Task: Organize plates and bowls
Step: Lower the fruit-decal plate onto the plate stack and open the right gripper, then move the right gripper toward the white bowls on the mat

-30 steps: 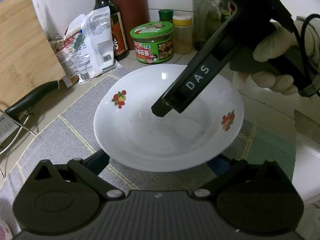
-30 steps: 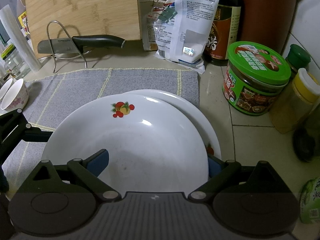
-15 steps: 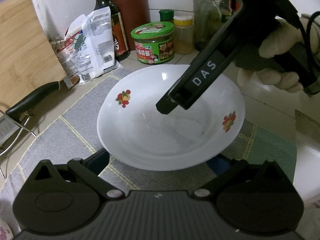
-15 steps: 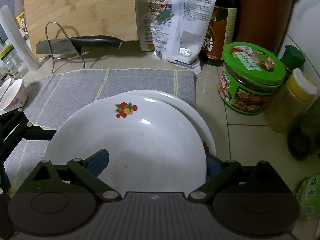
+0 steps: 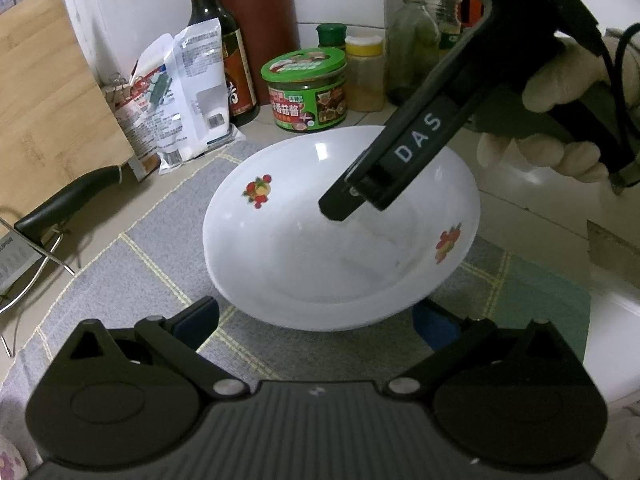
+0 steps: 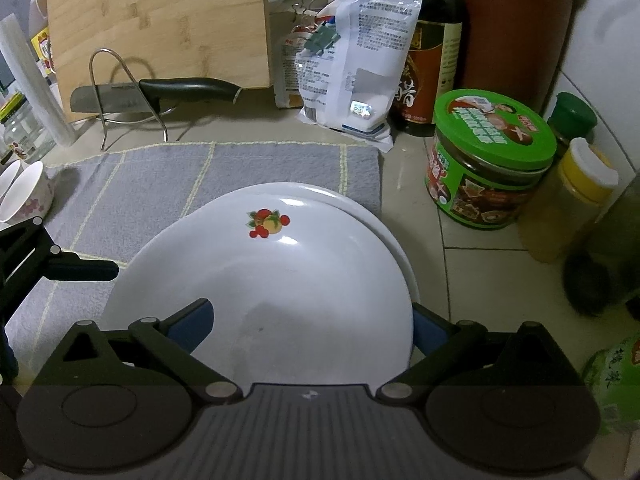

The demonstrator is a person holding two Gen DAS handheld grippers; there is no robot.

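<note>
In the left wrist view, the white plate (image 5: 340, 236) with fruit prints sits on the grey mat (image 5: 132, 276), just ahead of your left gripper (image 5: 316, 320), whose blue pads stand wide either side of the near rim without pressing it: open, holding nothing. Your gloved right hand (image 5: 560, 92) carries the right gripper (image 5: 352, 200) steeply down over the plate's middle. In the right wrist view, this plate rests slightly off-centre on a second plate (image 6: 360, 208) beneath. The right gripper's jaws have just been opening; the plate lies between the pads, which look clear of it. Judged: release is finished, so lift straight up, then nudge the stack concentric. Small bowls (image 6: 28, 196) wait at the mat's left edge.
</note>
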